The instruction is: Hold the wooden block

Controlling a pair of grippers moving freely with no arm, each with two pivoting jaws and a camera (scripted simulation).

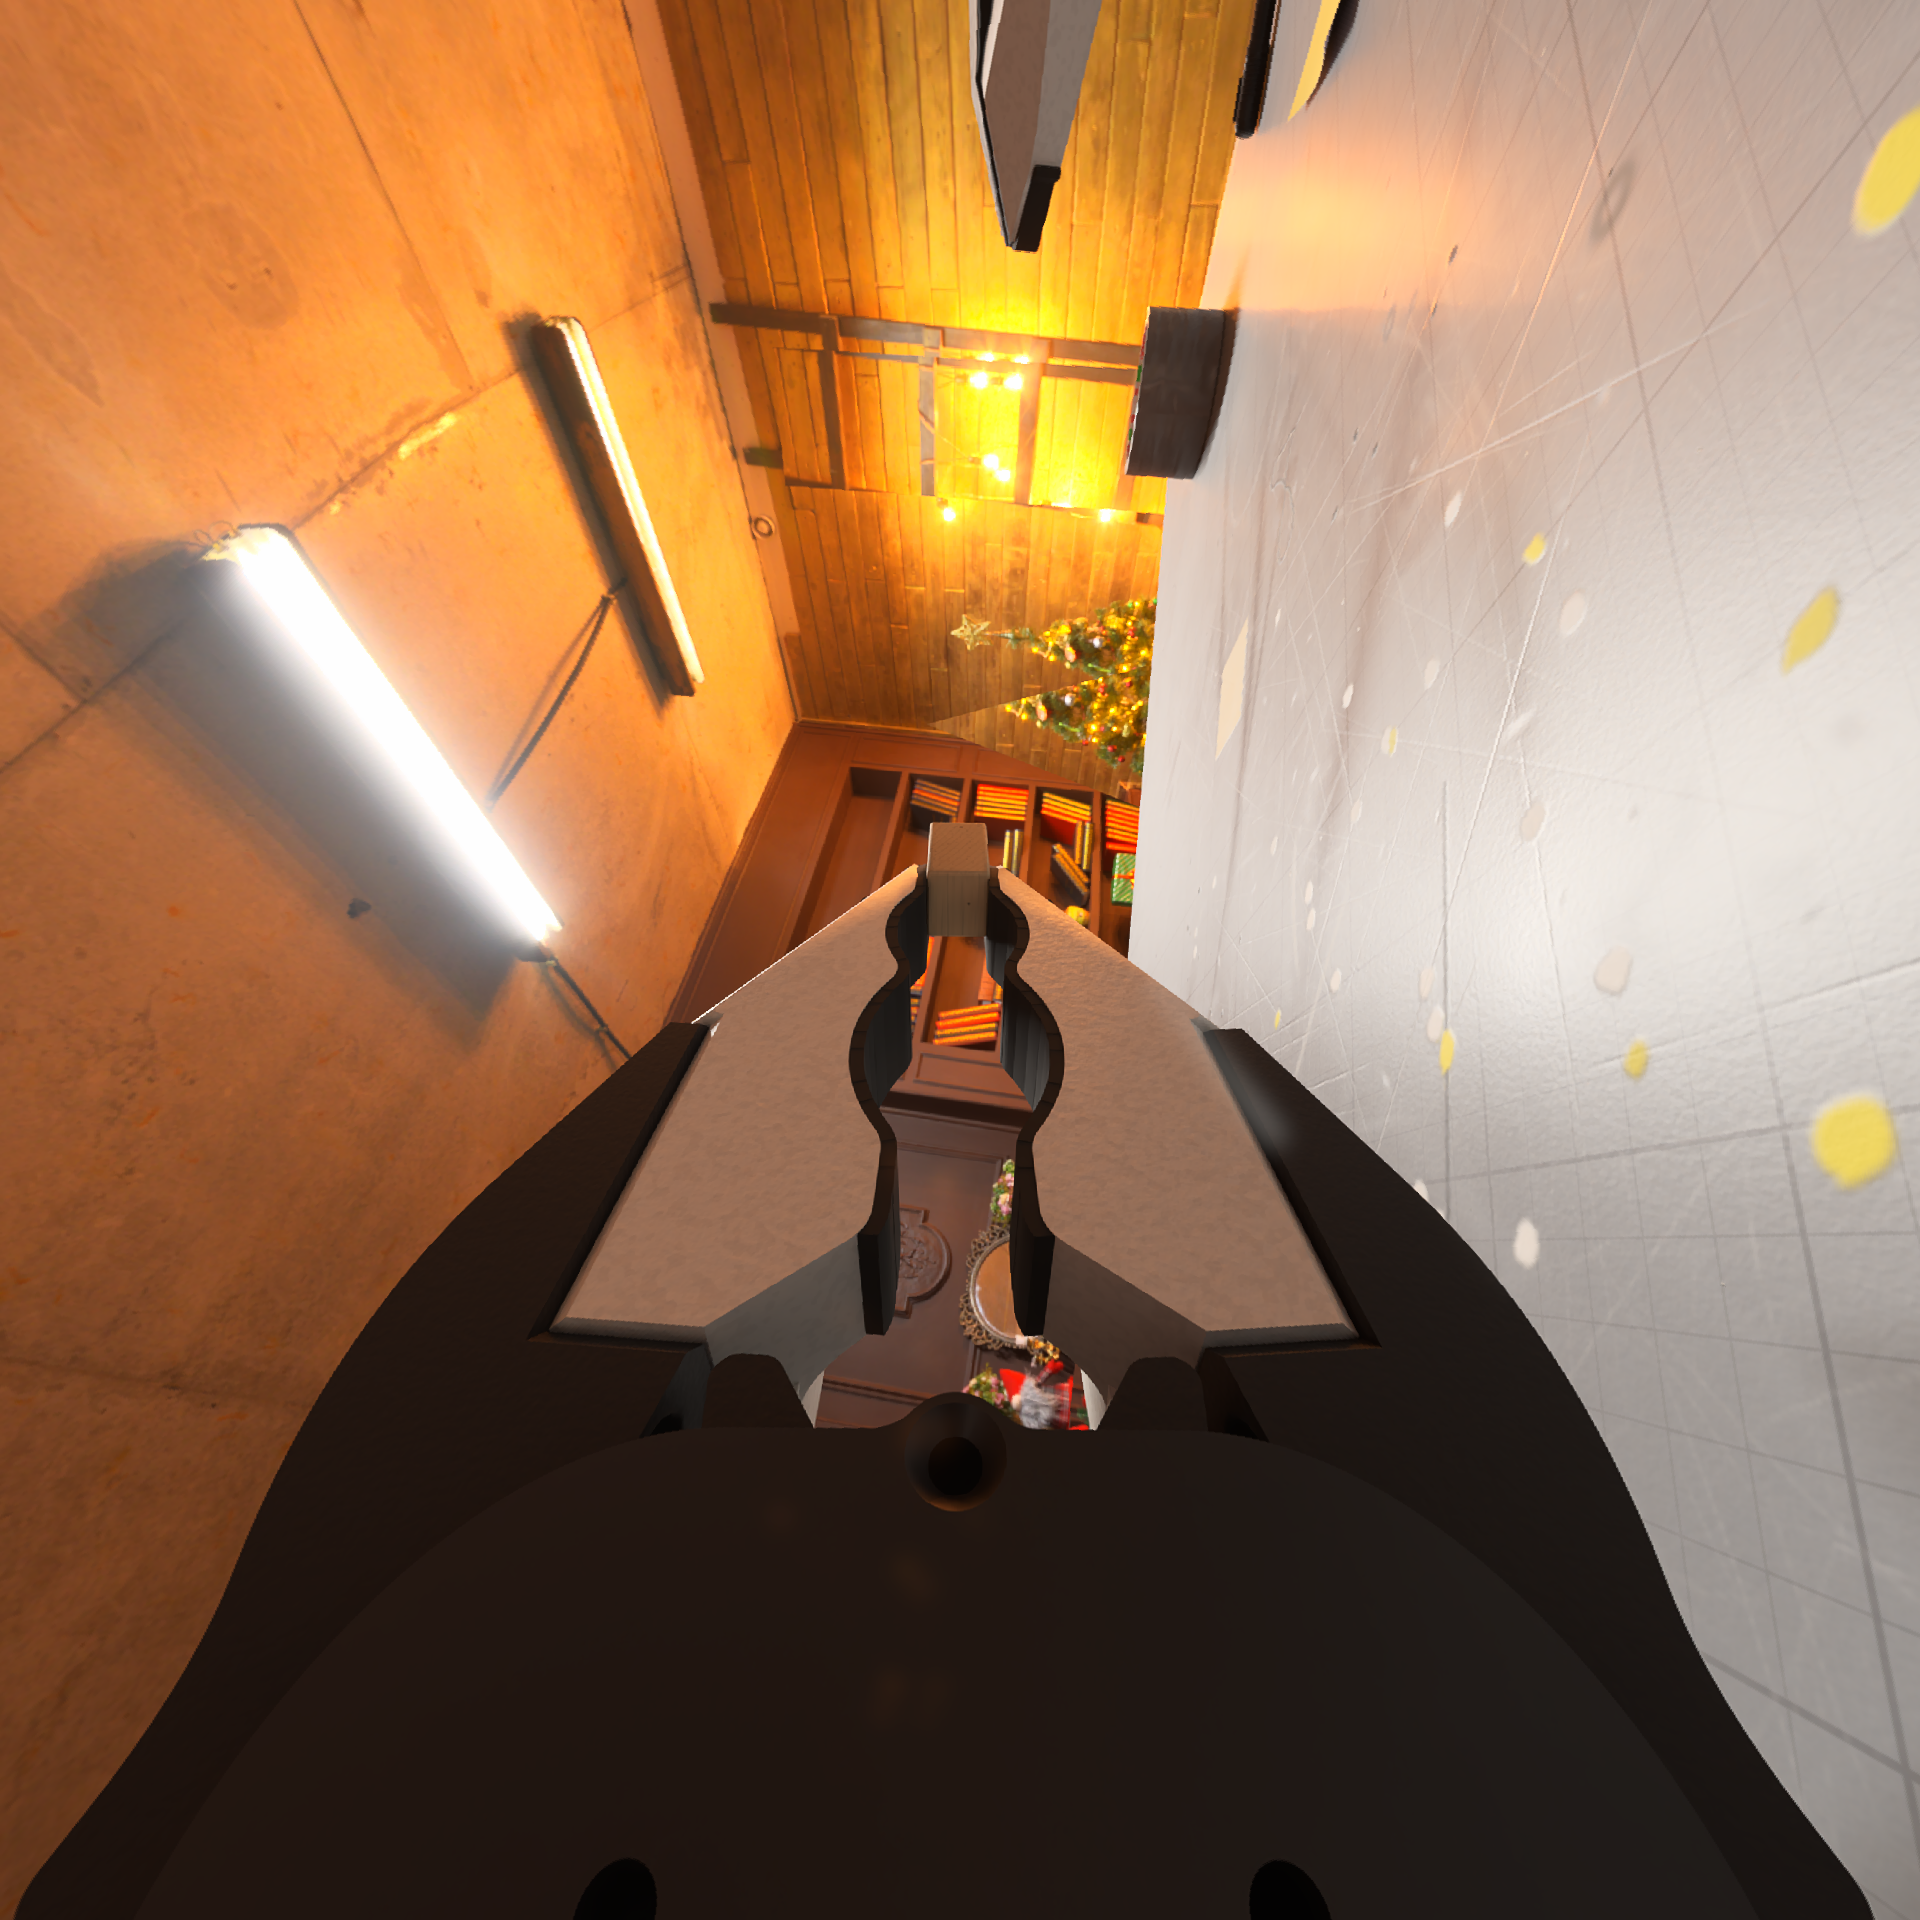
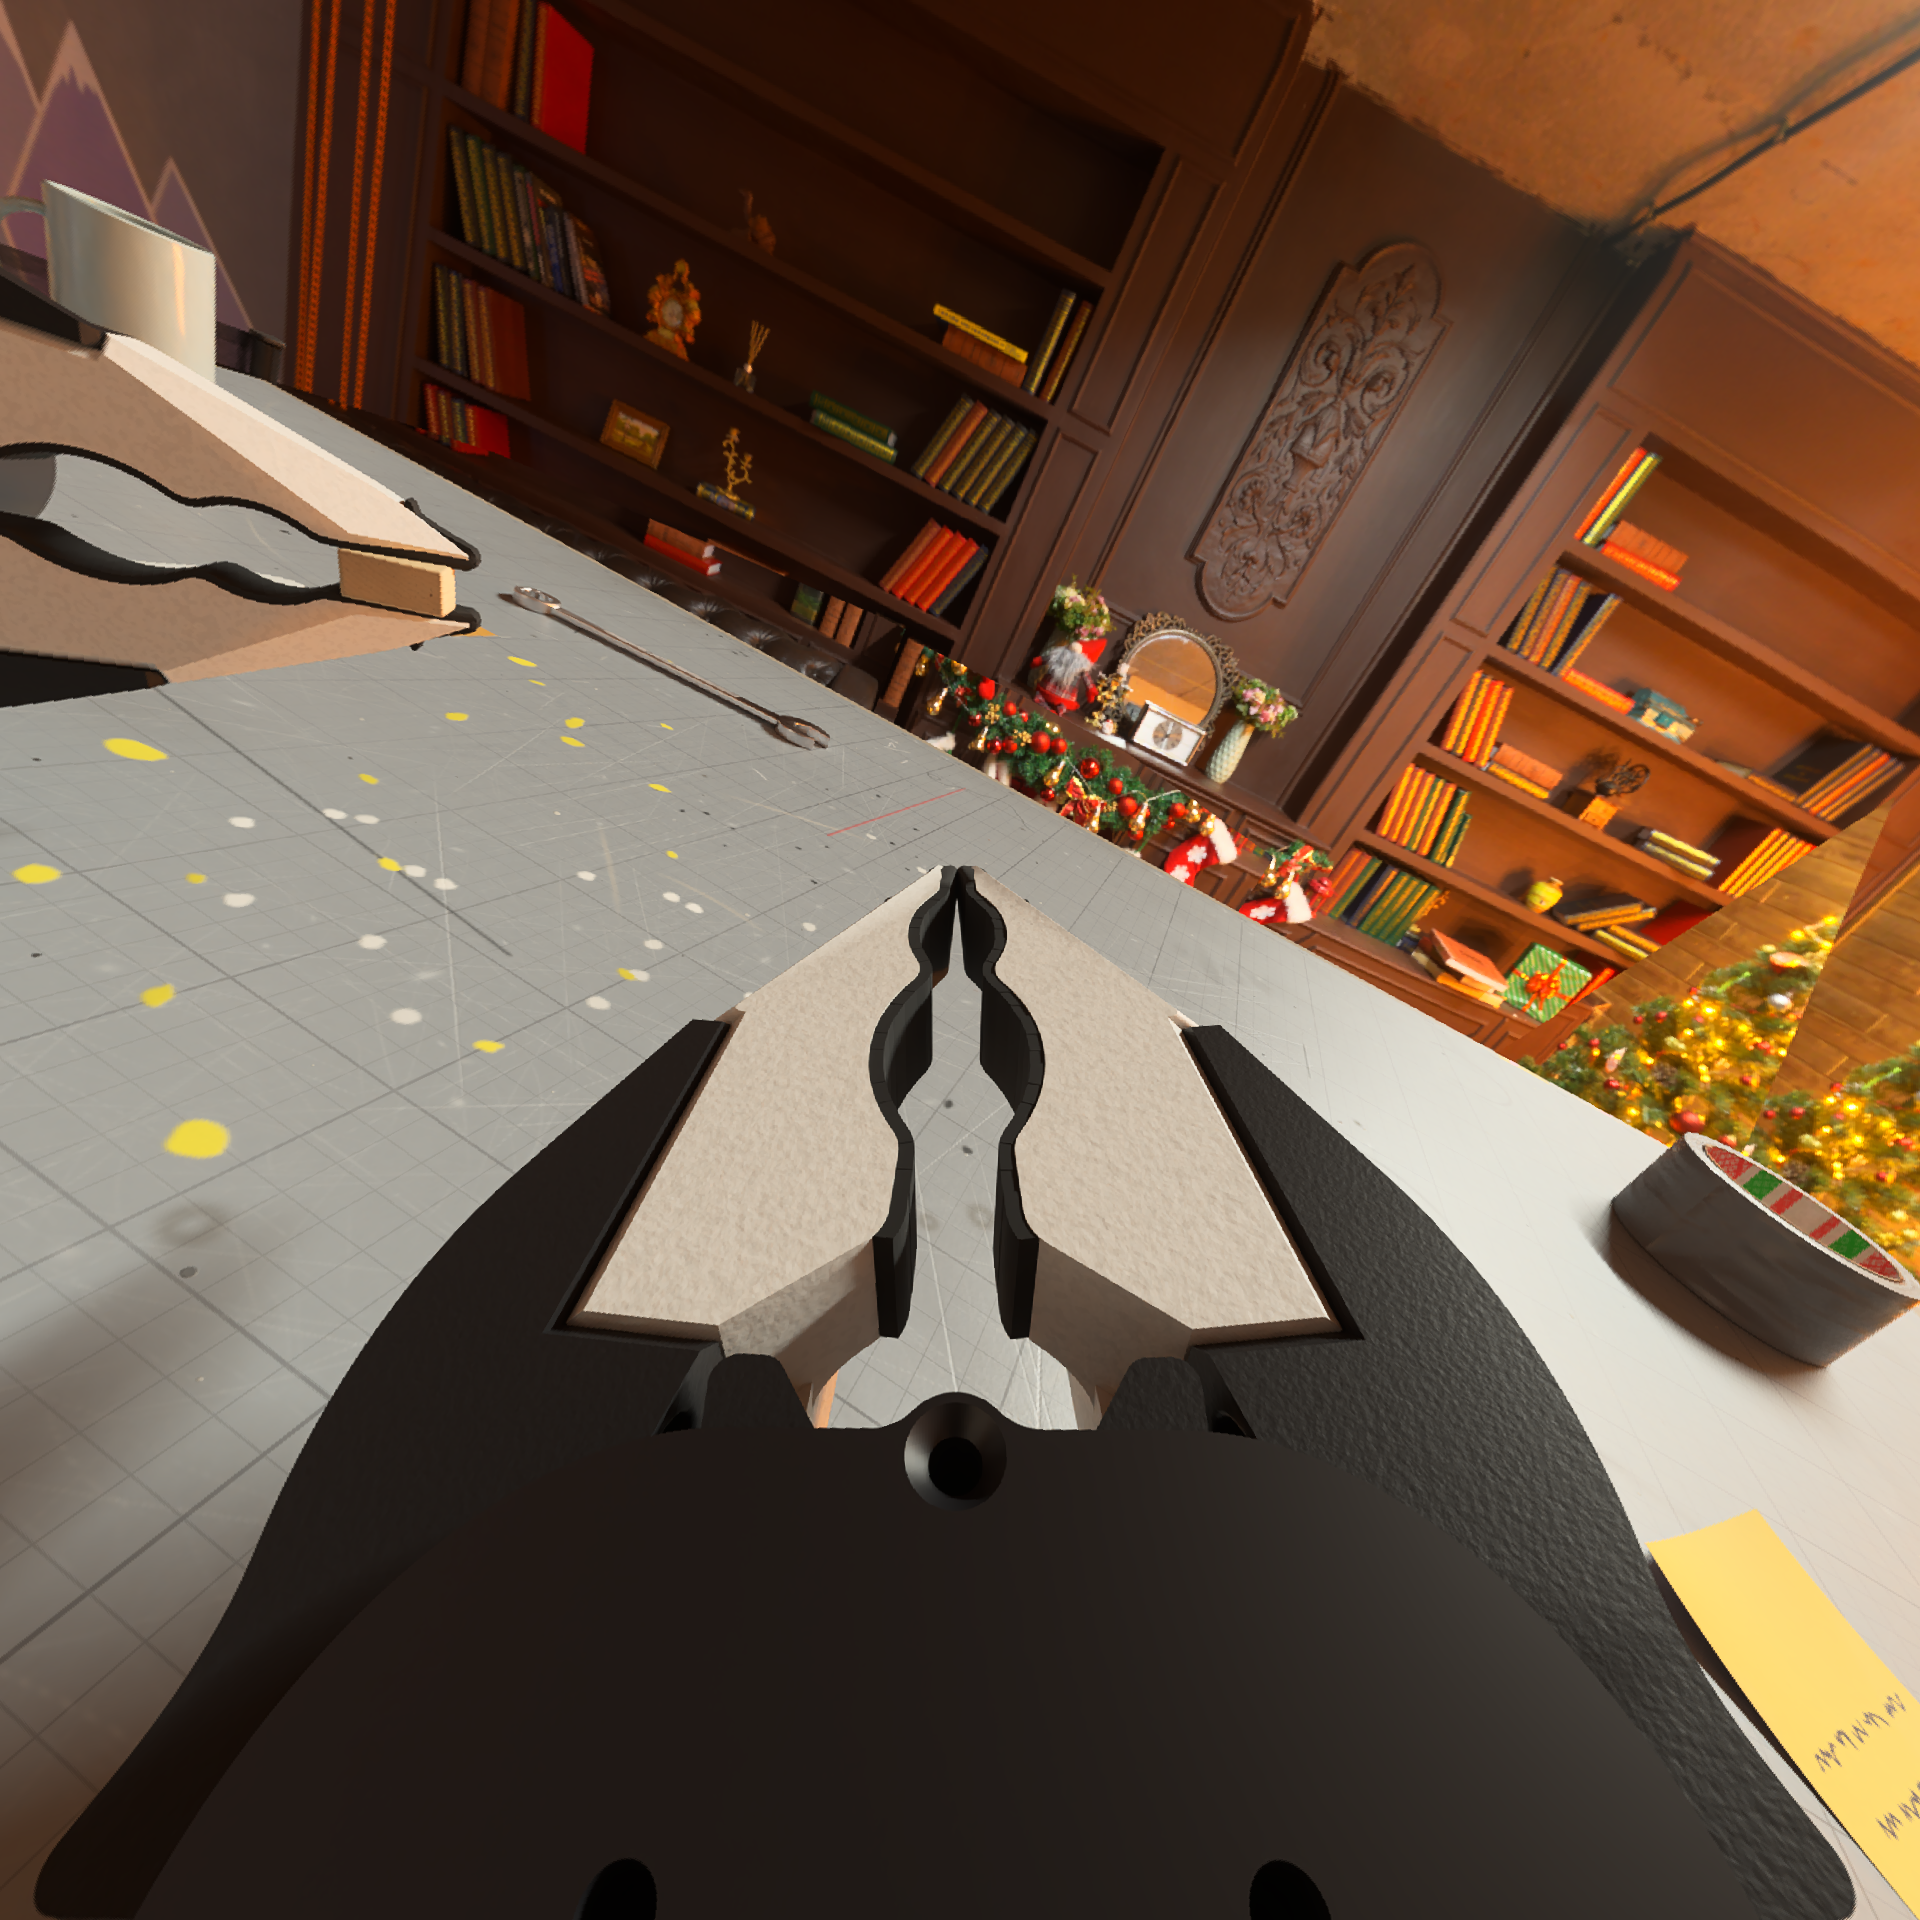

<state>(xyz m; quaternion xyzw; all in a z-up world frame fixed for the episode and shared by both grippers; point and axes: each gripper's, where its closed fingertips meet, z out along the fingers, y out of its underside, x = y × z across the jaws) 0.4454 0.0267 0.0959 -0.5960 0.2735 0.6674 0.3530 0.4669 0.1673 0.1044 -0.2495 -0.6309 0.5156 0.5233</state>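
Note:
The wooden block [image 1: 957, 881] is small and pale, clamped between the fingertips of my left gripper [image 1: 958, 902], which is rolled on its side and holds the block in the air above the mat. In the right wrist view the left gripper [image 2: 457, 592] shows at the upper left with the block [image 2: 400, 582] in its tips, lifted clear of the table. My right gripper [image 2: 958, 883] is shut and empty, its tips touching, low over the grey cutting mat [image 2: 312, 935].
A thin metal wrench [image 2: 675, 670] lies on the mat beyond the left gripper. A roll of grey tape [image 2: 1756, 1257] stands at the right and also shows in the left wrist view [image 1: 1179, 395]. A yellow note [image 2: 1808, 1704] lies near right. A white mug [image 2: 130, 275] stands far left.

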